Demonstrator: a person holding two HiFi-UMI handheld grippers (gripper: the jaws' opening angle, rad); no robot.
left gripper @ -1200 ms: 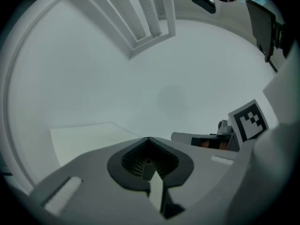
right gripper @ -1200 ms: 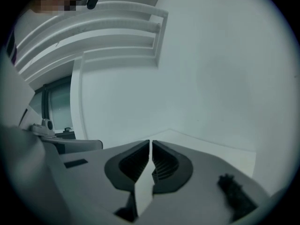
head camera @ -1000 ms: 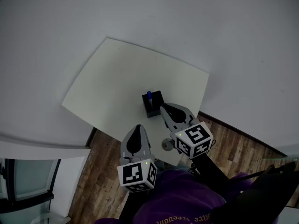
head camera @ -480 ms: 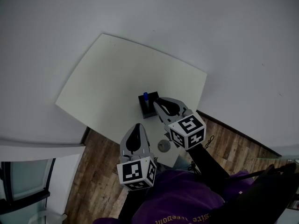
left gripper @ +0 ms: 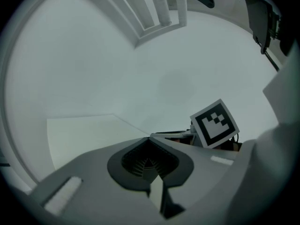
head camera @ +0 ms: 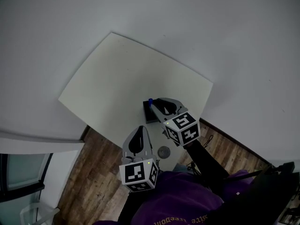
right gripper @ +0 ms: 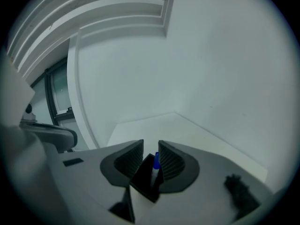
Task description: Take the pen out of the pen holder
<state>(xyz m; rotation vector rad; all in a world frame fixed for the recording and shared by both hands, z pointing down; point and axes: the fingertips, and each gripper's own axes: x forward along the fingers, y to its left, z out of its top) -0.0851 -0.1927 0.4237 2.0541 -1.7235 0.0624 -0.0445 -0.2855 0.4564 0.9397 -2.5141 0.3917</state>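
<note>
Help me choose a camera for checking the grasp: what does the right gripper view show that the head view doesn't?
Only the right gripper view: the right gripper's jaws, which have just been opening, stand apart around the blue-capped pen without pressing it. Only the head view: the left gripper and wooden floor. Both: the pen, the black pen holder and the white table.
</note>
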